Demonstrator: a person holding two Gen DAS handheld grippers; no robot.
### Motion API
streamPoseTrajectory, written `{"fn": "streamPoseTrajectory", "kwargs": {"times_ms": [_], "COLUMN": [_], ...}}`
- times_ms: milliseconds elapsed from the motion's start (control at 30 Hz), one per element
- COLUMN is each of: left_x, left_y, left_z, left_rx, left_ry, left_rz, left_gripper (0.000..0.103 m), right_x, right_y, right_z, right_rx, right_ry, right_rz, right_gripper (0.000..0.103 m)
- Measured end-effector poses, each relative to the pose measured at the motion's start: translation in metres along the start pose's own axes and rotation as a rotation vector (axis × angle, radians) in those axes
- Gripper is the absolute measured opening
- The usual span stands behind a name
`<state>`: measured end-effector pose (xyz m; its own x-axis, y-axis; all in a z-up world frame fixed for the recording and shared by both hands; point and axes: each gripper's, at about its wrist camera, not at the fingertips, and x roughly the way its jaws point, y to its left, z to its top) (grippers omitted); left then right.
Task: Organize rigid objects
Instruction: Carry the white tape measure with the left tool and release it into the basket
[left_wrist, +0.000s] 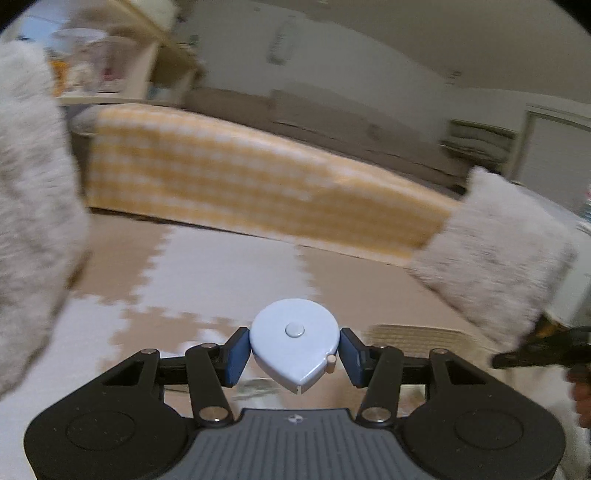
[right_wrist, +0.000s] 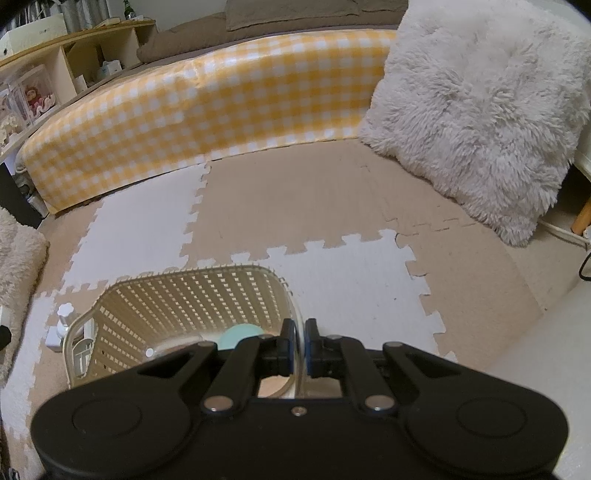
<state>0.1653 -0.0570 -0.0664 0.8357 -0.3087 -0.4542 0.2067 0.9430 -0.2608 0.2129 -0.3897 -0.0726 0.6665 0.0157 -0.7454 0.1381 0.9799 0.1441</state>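
Gripping a pale blue teardrop-shaped tape measure (left_wrist: 294, 345), the left gripper (left_wrist: 294, 356) is pressing its blue pads (left_wrist: 236, 356) against both flat sides, holding it clear above the foam floor mat (left_wrist: 229, 273). Background is blurring in the left wrist view. Right gripper (right_wrist: 300, 345) is sitting with its fingers pressed together on the rim of the cream lattice basket (right_wrist: 192, 295), pinching the near right edge. Basket is resting on the mat's near left area, with a mint green round thing (right_wrist: 240, 338) inside, partly hidden behind the fingers. White bottle (right_wrist: 65, 317) is standing just beside the basket's left wall. Yellow checked pad (right_wrist: 207, 110) is running along the mat's far edge; fluffy cushion (right_wrist: 480, 110) is leaning at the far right corner.
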Motion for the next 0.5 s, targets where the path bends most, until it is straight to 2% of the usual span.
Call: {"fn": "streamPoseTrajectory", "kwargs": {"times_ms": [133,267,500], "left_x": [0.008,0.024,0.059], "left_y": [-0.034,-0.063,-0.095], "left_z": [-0.004,-0.011,-0.023], "left_rx": [0.051,0.096,0.131], "left_ry": [0.026,0.082,0.178], "left_rz": [-0.096,-0.156,-0.203], "left_gripper": [0.053,0.053,0.053], "right_x": [0.0,0.0,0.0], "right_y": [0.002,0.0,0.0], "right_z": [0.0,0.0,0.0], "right_rx": [-0.008,0.002,0.004], "right_ry": [0.0,0.003,0.004], "right_rz": [-0.003,0.005,0.006], "right_gripper": [0.006,0.006,0.006]}}
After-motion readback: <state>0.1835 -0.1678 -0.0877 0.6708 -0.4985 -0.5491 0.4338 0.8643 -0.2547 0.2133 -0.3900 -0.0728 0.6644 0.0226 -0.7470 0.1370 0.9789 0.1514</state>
